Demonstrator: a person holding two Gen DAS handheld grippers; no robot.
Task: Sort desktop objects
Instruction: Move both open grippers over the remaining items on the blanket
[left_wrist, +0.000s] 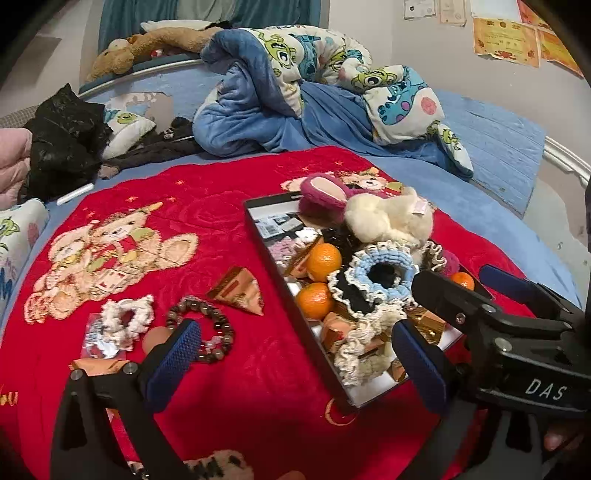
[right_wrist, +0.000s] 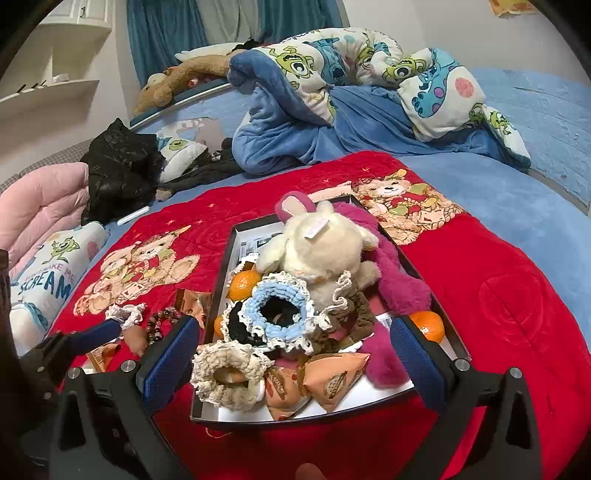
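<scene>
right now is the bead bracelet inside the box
No, the bead bracelet lies on the red blanket to the left of the box, outside it.

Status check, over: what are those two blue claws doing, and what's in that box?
Left gripper open, empty. Right gripper open over box. Cream scrunchie between its fingers, ungripped. Bead bracelet outside.

The box (right_wrist: 221, 280) sits on the bedspread (right_wrist: 498, 295); scrunchies (right_wrist: 284, 314), oranges (right_wrist: 243, 284) and plush toys (right_wrist: 321, 247) lie inside it, a bead bracelet (right_wrist: 162, 321) to its left.
</scene>
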